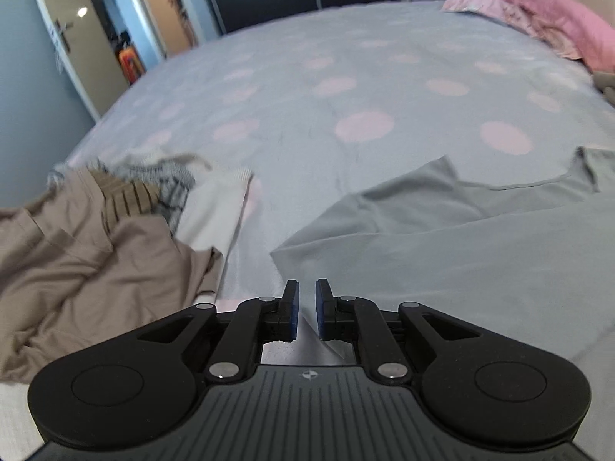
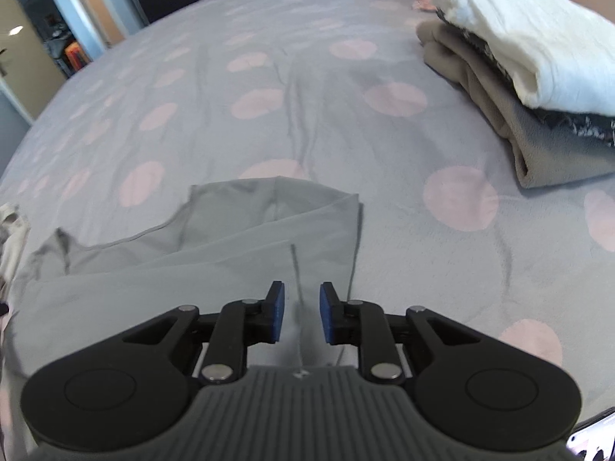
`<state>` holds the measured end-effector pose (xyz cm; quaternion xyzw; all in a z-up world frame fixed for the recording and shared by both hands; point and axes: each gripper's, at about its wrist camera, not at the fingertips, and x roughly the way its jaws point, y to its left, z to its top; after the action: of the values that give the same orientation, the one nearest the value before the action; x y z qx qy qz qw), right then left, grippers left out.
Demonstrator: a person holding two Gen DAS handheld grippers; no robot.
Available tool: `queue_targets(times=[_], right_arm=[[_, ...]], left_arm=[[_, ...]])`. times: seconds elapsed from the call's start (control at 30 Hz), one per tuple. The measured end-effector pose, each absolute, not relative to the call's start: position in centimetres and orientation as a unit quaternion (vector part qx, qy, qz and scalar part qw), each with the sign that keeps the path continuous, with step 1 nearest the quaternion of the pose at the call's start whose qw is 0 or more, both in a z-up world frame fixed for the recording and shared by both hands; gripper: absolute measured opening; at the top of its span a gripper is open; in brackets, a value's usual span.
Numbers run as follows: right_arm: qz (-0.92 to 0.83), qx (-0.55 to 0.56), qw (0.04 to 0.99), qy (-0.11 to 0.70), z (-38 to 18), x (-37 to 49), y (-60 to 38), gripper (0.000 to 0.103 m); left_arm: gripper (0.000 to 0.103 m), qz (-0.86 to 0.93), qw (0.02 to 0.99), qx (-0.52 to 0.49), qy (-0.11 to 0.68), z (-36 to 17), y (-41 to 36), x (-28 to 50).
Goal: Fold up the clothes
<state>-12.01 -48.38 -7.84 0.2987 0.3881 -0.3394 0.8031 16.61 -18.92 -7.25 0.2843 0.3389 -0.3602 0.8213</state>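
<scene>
Grey bedding [image 1: 346, 77] printed with pale pink dots covers a wide bed that fills both views, with a door and a lit hallway beyond its far left edge. Ahead of the left gripper [image 1: 306, 309], the grey garment [image 1: 442, 230] lies spread flat on the cover, reaching from just in front of the blue pads away to the right; its near corner sits right at the fingertips. That gripper's jaws stand narrowly parted, with only a slim gap between the pads and nothing visibly pinched there. To its left lies a loose heap of unfolded clothes [image 1: 96, 246]: a beige piece on top, a striped one, a checked one and a white one spilling out toward the middle. Far off to its right, a pink pillow [image 1: 557, 19] rests at the head of the bed. The right gripper [image 2: 301, 313] hangs over the same grey garment [image 2: 238, 253], its jaws a little wider than the other's, with a raised crease of the fabric running between the pads and touching neither. Well ahead and to its right sits a stack of folded clothes [image 2: 519, 77], white on top, a dark patterned layer beneath, beige at the bottom.
</scene>
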Motion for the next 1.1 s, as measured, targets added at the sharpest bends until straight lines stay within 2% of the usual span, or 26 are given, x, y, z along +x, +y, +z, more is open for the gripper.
queue_targets(times=[0.2,0.4,0.53,0.6,0.77,1.1], right_arm=[[-0.288,0.296,0.813,0.41,-7.2,-14.8,-44.9,0.032],[-0.262,0.26,0.801,0.472,-8.4,-17.9,-40.2,0.033],[-0.244,0.237,0.795,0.502,-9.5,-19.9,-37.3,0.035],[-0.239,0.234,0.791,0.513,-10.0,-21.0,-36.3,0.036],[-0.223,0.254,0.781,0.526,-11.0,-23.5,-34.5,0.045],[-0.217,0.226,0.766,0.56,-12.0,-25.9,-29.8,0.046]], left_arm=[[0.009,-0.384,0.793,0.279,0.382,-5.9,-16.3,13.9],[0.01,-0.407,0.753,0.316,0.41,-6.7,-12.6,9.5],[0.018,-0.417,0.722,0.332,0.441,-8.0,-9.8,6.9],[0.019,-0.42,0.705,0.346,0.455,-8.8,-8.7,5.5],[0.023,-0.411,0.69,0.37,0.468,-9.7,-6.6,2.4],[0.023,-0.381,0.677,0.38,0.502,-10.2,-4.2,-0.2]])
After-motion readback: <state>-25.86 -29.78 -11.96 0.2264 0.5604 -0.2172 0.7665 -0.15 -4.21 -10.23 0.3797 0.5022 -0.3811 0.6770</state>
